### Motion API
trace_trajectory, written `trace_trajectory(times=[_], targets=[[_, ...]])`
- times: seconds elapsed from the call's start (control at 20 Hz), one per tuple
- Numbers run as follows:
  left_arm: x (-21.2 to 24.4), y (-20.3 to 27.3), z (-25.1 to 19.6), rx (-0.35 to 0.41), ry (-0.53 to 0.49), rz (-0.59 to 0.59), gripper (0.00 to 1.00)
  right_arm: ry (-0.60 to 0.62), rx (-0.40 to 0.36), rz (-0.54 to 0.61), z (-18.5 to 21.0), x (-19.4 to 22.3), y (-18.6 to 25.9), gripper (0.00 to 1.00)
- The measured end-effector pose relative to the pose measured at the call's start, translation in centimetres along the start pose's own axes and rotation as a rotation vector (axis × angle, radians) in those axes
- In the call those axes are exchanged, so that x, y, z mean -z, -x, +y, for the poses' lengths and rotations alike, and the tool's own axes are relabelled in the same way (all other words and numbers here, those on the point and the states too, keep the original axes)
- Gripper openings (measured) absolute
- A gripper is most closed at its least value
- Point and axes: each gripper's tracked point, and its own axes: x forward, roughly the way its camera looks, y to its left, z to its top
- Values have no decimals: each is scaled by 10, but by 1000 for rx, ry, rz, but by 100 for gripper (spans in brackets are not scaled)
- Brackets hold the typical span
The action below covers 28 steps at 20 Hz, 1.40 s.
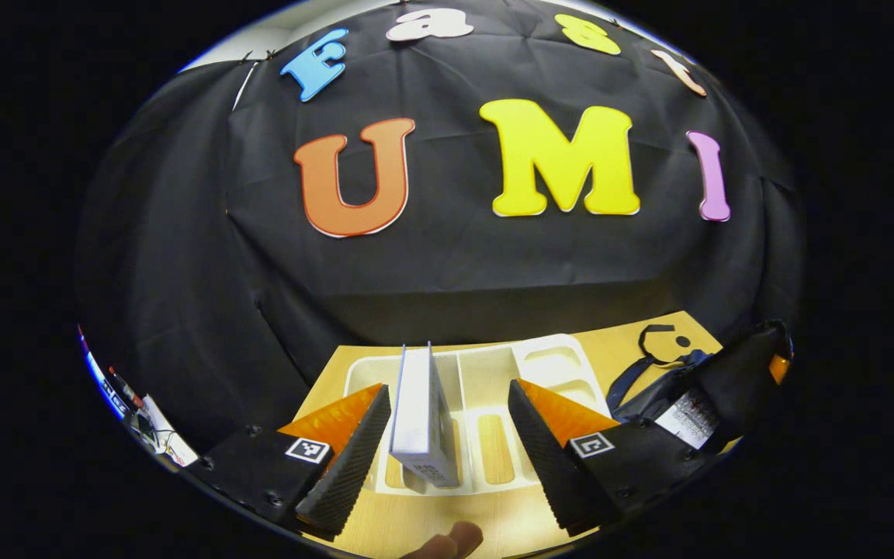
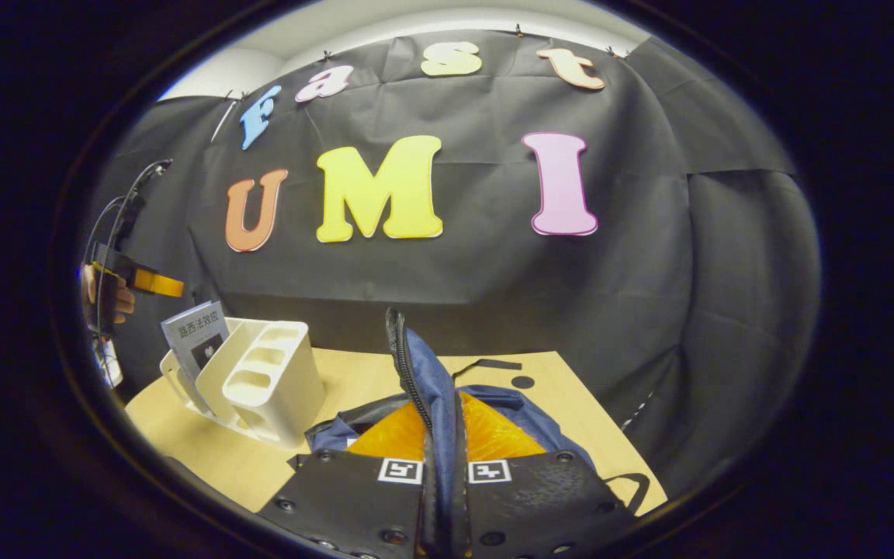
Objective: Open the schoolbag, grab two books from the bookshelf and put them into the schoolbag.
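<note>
Right gripper (image 2: pixel 441 473) pinches the schoolbag's edge; left gripper (image 1: pixel 447 442) hangs open around a book

Nearest in the right gripper view, both fingers press on a raised blue flap of the schoolbag (image 2: pixel 431 388), which lies on the wooden table (image 2: pixel 206 450); left and farther off stands the white bookshelf (image 2: pixel 261 380) with a book (image 2: pixel 195 338) in it. In the left gripper view the fingers stand apart either side of the upright book (image 1: pixel 420 419), not touching it, with the bookshelf (image 1: pixel 548 365) behind and the schoolbag (image 1: pixel 695 396) at the right
</note>
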Motion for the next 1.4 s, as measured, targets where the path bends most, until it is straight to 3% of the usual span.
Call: trace_trajectory(times=[0.25,0.4,0.55,0.65,0.8,1.05,1.25,1.4], targets=[[15,-53,4,62,102,206,96,-13,6,-7,-14,0,2,7],[25,-80,20,13,29,298,95,4,0,-20,-16,0,6,7],[38,-94,12,21,-20,396,92,9,-7,-17,-15,5,5,6],[40,-102,21,-42,-56,413,90,17,-9,-18,-12,7,5,7],[51,-107,21,-54,-76,459,88,32,-13,-26,-12,9,7,7],[71,-106,20,-25,-23,535,62,-7,-34,-33,-17,13,8,7],[77,-102,6,37,44,540,51,-10,-39,-22,-18,17,5,7],[78,-98,6,57,34,532,45,-6,-40,-30,-15,18,9,7]])
